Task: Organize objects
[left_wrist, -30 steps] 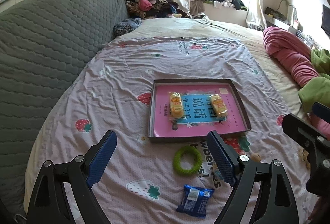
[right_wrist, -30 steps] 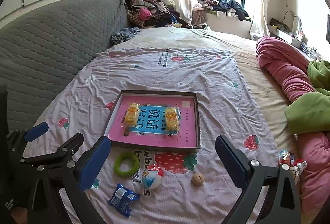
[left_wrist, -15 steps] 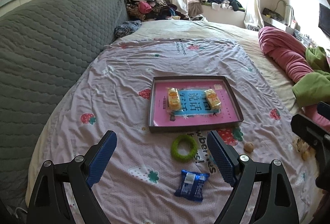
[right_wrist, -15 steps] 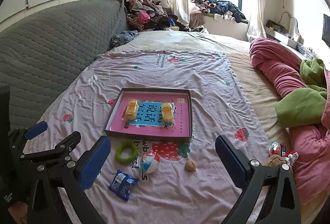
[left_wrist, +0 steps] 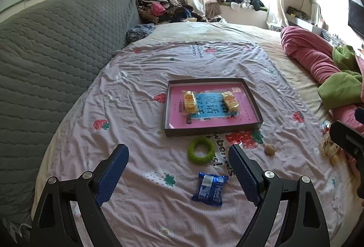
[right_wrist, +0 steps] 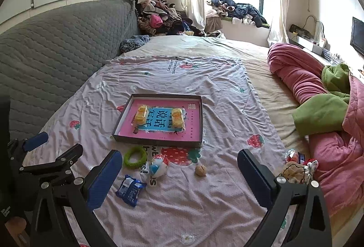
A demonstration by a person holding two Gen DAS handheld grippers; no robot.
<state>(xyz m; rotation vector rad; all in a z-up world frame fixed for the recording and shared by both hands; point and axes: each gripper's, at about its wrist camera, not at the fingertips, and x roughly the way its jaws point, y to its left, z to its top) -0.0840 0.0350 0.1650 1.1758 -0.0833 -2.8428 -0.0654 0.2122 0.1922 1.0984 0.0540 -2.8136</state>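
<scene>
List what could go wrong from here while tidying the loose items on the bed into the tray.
1. The blue snack packet lies flat on wrinkled sheet; fingers may pinch fabric with it.
2. The small round nut could roll away when nudged.
3. The tray already holds two yellow snack packs; dropping the green ring in carelessly may knock them.

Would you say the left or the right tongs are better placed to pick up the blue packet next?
Left, probably: the blue packet lies between the open left tongs, whereas it sits off beside the right tongs.
</scene>
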